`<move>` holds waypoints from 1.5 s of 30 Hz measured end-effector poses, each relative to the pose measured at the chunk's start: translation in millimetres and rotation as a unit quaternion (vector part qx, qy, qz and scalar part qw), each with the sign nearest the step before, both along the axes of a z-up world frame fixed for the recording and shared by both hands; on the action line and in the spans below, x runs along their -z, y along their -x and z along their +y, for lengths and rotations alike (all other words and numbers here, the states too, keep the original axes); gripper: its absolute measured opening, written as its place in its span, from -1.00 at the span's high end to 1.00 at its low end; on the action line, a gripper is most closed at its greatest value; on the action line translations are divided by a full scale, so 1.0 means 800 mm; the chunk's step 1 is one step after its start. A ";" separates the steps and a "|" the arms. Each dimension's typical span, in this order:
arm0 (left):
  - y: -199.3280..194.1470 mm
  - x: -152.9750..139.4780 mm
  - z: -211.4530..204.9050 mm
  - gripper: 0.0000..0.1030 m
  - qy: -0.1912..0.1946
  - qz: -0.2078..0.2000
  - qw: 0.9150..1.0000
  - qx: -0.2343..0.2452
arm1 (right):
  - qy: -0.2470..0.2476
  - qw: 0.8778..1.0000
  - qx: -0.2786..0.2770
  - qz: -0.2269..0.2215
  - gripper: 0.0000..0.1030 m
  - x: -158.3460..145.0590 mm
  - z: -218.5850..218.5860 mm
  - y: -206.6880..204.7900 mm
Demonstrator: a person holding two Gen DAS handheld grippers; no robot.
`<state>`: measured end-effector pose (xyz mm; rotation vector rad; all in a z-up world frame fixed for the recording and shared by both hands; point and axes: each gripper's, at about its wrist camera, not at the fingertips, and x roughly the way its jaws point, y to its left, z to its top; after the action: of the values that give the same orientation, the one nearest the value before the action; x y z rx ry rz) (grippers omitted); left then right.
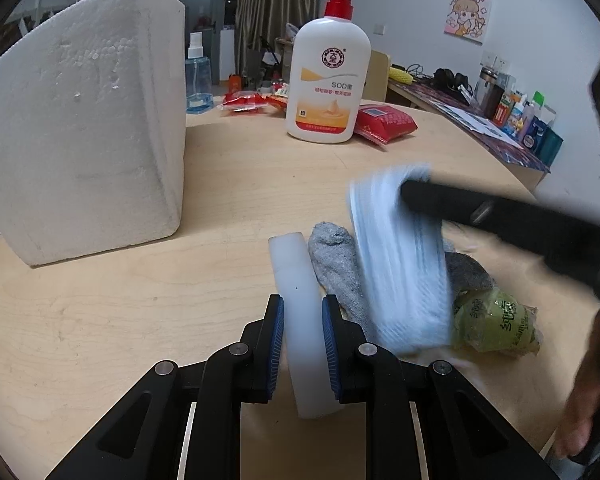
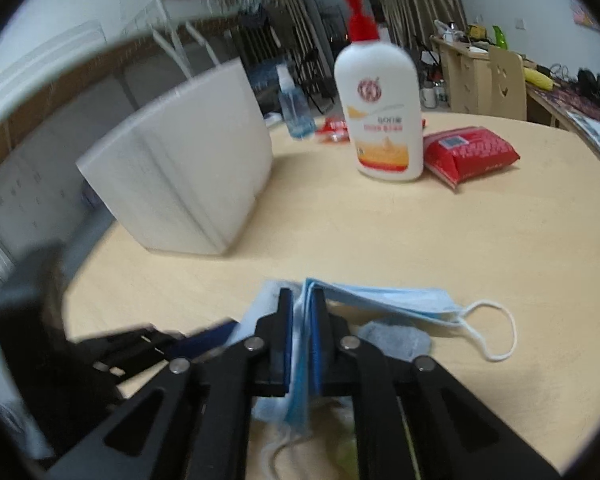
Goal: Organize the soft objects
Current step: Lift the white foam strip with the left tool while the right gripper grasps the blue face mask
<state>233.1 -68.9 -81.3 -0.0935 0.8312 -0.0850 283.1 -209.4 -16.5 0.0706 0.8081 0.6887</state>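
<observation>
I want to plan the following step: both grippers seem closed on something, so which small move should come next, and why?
Probably lift the right gripper with the blue face masks toward the foam box. Its pads already pinch the stack, and the left gripper holds a white foam strip.

A: How many on the table (image 1: 140, 312)?

B: One foam box (image 1: 80, 120), one lotion bottle (image 1: 328, 80), one spray bottle (image 1: 198, 76), one red pack (image 1: 384, 122).

A: And soft things?

B: One mask (image 1: 400, 256), one grey sock (image 1: 336, 268), one white strip (image 1: 300, 304), one green packet (image 1: 496, 324).
</observation>
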 end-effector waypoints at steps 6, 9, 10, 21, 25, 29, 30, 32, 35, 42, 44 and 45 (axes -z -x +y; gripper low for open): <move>0.013 -0.015 0.003 0.67 -0.002 -0.023 1.000 0.002 | -0.065 0.997 0.003 -0.031 0.80 -0.028 -0.024 0.019; 0.020 -0.021 0.008 0.67 -0.002 -0.032 0.999 -0.003 | -0.068 0.997 0.005 -0.038 0.79 -0.033 -0.029 0.027; 0.021 -0.022 0.011 0.67 -0.001 -0.034 0.999 -0.004 | -0.067 0.997 0.006 -0.033 0.79 -0.031 -0.029 0.028; 0.036 -0.023 0.044 0.67 -0.001 -0.034 0.999 -0.032 | -0.009 1.000 -0.012 -0.008 -0.17 -0.009 0.012 0.024; 0.039 -0.023 0.051 0.67 0.001 -0.034 0.999 -0.032 | 0.017 1.000 -0.009 -0.020 -0.17 -0.007 0.025 0.023; 0.040 -0.022 0.052 0.67 0.004 -0.033 0.999 -0.032 | 0.074 0.996 -0.014 -0.055 -0.48 -0.012 0.041 0.022; 0.040 -0.023 0.053 0.67 0.005 -0.033 0.999 -0.031 | 0.088 0.994 -0.020 -0.066 -0.49 -0.012 0.047 0.021; 0.040 -0.023 0.053 0.67 0.006 -0.034 0.999 -0.030 | 0.115 0.990 -0.030 -0.079 -0.49 -0.008 0.058 0.016; 0.039 -0.022 0.057 0.67 0.010 -0.032 0.999 -0.032 | 0.126 0.989 -0.041 -0.068 -0.49 0.002 0.066 0.004; 0.039 -0.020 0.061 0.67 0.012 -0.031 0.999 -0.031 | 0.143 0.987 -0.035 -0.058 -0.49 0.011 0.070 0.000; 0.039 -0.020 0.060 0.67 0.013 -0.030 0.999 -0.029 | 0.148 0.986 -0.041 -0.071 -0.36 0.010 0.073 0.005; 0.039 -0.020 0.061 0.67 0.014 -0.030 0.999 -0.028 | 0.148 0.985 -0.046 -0.073 -0.04 0.010 0.075 0.007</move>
<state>202.3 -20.4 -65.2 -0.1390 0.7678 -0.0467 277.8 -149.5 -24.6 -0.2848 0.7684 0.6455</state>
